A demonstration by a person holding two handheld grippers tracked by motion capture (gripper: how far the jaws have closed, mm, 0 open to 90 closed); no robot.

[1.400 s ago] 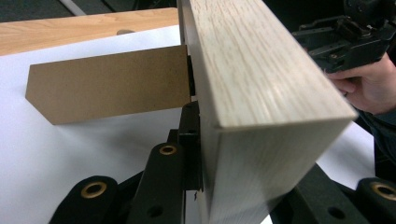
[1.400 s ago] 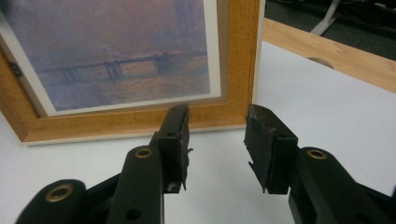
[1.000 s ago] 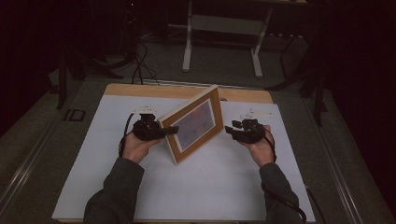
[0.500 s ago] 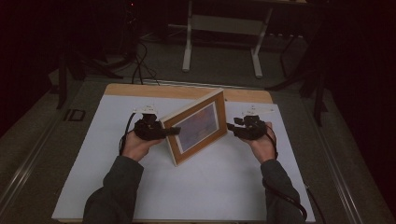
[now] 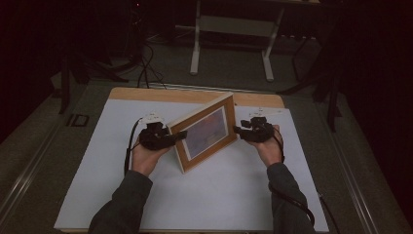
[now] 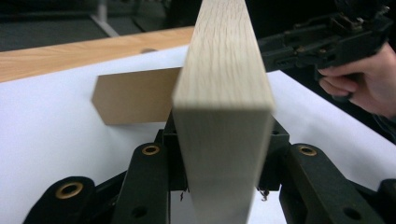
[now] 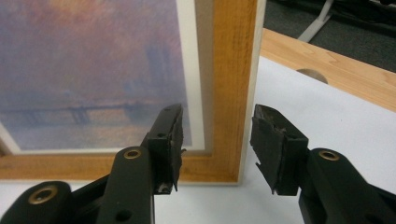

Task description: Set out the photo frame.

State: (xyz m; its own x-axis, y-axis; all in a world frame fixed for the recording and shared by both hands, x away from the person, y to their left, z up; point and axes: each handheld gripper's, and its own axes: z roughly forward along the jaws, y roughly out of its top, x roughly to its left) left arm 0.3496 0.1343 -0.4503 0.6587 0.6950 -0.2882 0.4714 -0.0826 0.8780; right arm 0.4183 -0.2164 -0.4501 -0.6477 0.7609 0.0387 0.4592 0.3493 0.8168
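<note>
Framed picture standing on edge, one clamp on, one off.
Left gripper (image 6: 219,186) is clamped on the picture frame (image 5: 204,131) end; right gripper (image 7: 217,140) stands apart astride the opposite edge, not gripping. Frame stands mid-table (image 5: 97,185), propped by its back stand (image 6: 133,95). Release appears outstanding.

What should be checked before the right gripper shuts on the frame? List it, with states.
1. Left gripper shut on the frame edge: ok.
2. Right gripper open: ok.
3. Right jaws straddle the frame's edge: ok, one in front, one behind.
4. Frame upright on the white sheet: ok, bottom edge down.
5. Prop behind the frame set out: cannot tell.
6. Jaws deep enough on the edge: cannot tell.
</note>
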